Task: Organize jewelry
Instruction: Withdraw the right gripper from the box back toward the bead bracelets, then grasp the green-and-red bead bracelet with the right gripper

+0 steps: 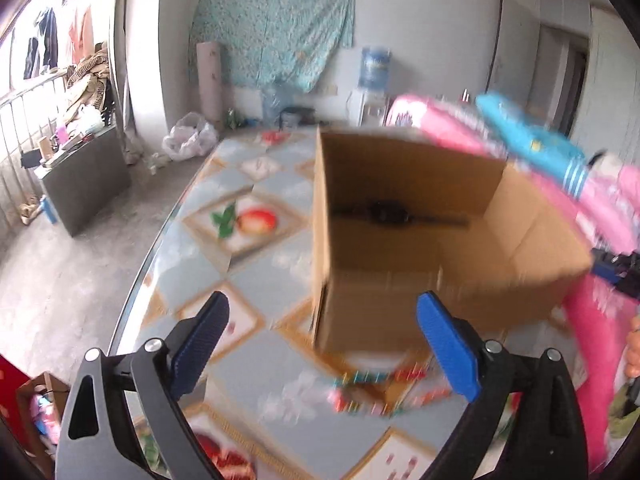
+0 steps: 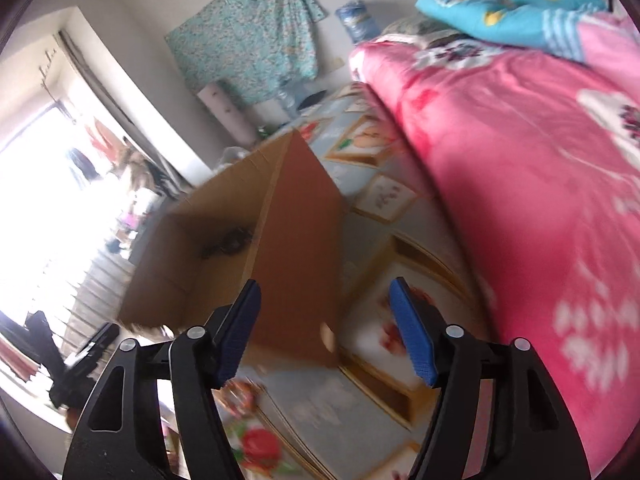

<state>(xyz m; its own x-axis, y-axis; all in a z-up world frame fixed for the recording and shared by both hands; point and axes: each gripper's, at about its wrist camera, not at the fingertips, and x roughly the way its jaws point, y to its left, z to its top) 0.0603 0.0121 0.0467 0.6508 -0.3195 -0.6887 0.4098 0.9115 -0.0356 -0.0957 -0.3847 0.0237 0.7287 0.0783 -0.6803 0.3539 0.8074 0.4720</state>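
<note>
Ahead of my left tongs, spread and empty: cardboard box open on patterned tablecloth; dark item, perhaps a watch, blurred, on its floor; beaded strand just before the box.

Right view: my right tongs spread, empty; same box, dark item inside; pink quilt beside.

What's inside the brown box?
Inside the cardboard box lies one dark item, maybe a watch or bracelet; blur hides what it is. The near wall covers part of the floor.
</note>
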